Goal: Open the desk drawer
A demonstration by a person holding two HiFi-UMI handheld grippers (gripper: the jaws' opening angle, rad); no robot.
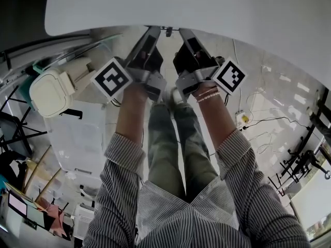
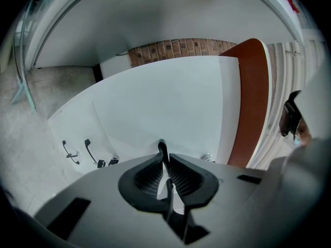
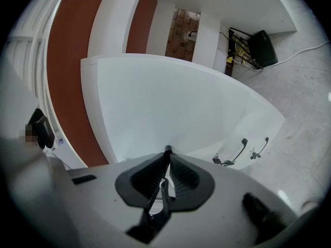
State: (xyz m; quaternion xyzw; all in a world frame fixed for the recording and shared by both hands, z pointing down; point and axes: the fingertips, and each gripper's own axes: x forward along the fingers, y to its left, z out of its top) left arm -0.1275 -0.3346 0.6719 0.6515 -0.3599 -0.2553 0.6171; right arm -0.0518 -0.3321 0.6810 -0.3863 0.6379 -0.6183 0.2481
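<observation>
Here the white desk top [image 1: 207,9] fills the upper part of the head view, and everything else lies under its front edge. Directly below this edge is the white drawer front [image 2: 165,102], which both gripper views look at from very near. Whether the front has already come out a little, I cannot tell.

Both arms reach forward side by side under the desk top. The left gripper [image 2: 164,156] has its jaws nearly together, pinched on a thin black handle [image 2: 162,148] that sticks out between the tips. The right gripper [image 3: 166,159] is pressed in the same way on that handle, just beside the left one. Two other black handles [image 2: 90,151] sit further from the desk top, on the same white unit, and nobody touches them.

In my judgement the grasping step is finished and the pull is next. It calls for a straight pull toward the person, both hands together and level, with the pinch kept firm so the thin handle does not slip out.
</observation>
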